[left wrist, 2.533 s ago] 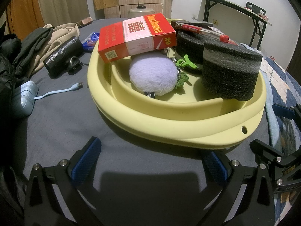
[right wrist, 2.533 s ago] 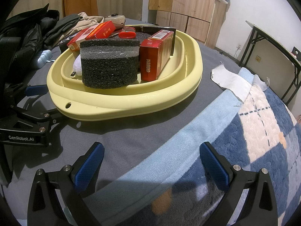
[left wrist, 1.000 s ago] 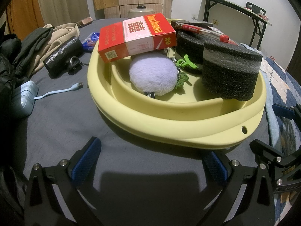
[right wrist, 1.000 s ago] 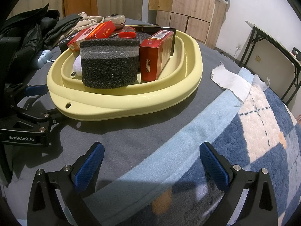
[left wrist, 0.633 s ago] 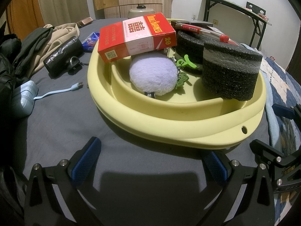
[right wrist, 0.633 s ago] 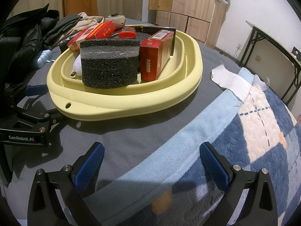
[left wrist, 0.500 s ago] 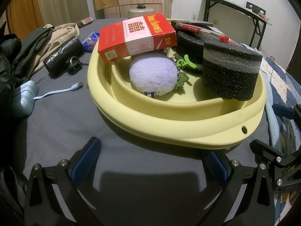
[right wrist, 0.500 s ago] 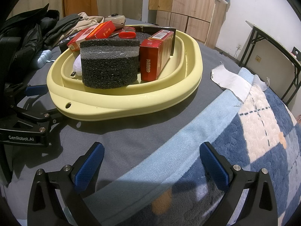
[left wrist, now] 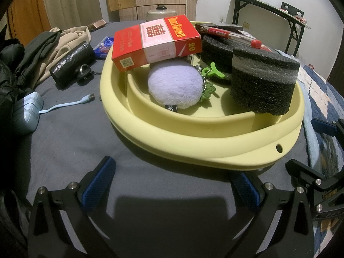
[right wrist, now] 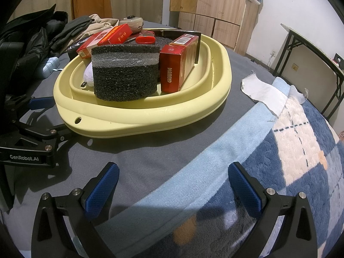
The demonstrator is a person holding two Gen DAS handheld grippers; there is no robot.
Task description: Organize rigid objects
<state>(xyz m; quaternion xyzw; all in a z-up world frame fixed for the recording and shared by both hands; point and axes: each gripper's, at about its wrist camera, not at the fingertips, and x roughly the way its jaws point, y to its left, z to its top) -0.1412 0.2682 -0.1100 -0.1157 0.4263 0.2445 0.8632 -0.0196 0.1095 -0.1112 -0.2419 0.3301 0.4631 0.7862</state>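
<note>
A yellow basin sits on the grey bed sheet. It holds a red and white cigarette box, a lilac plush ball, a green clip, two black foam blocks, a red pen and a dark red box standing on end. My left gripper is open and empty just in front of the basin. My right gripper is open and empty over the sheet and blanket, short of the basin.
Clothes, a black pouch, a blue power bank with cable lie left of the basin. A blue and white blanket and a white cloth lie to the right. A black metal table stands behind.
</note>
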